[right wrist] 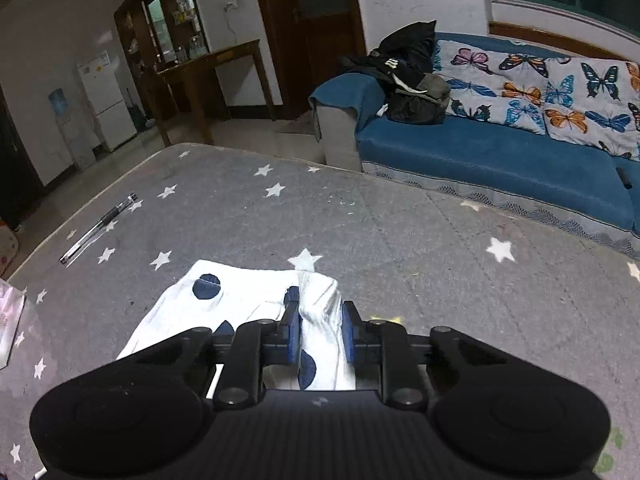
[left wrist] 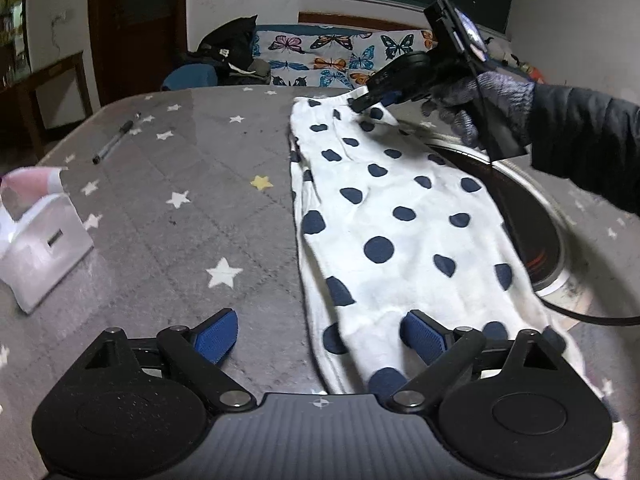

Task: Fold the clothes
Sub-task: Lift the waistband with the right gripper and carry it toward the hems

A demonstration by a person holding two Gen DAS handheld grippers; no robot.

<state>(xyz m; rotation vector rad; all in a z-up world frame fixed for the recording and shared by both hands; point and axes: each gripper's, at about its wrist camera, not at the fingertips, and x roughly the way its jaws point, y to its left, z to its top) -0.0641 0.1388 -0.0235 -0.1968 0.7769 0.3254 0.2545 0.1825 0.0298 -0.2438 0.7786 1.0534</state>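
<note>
Right tool (right wrist: 320, 330) pinching soft dotted cloth (left wrist: 396, 236) (bunched) — left tool (left wrist: 318, 338) spread

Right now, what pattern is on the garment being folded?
White with dark navy polka dots on the garment, clearest in the left wrist view.

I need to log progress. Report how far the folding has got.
Done: the polka-dot garment lies on the star-print table cover as a long doubled strip, so it looks folded once lengthwise. In hand: the right gripper pinches its far corner; the left gripper is open over the near end, gripping nothing. Left: probably the crosswise folds, since the strip is at full length.
</note>
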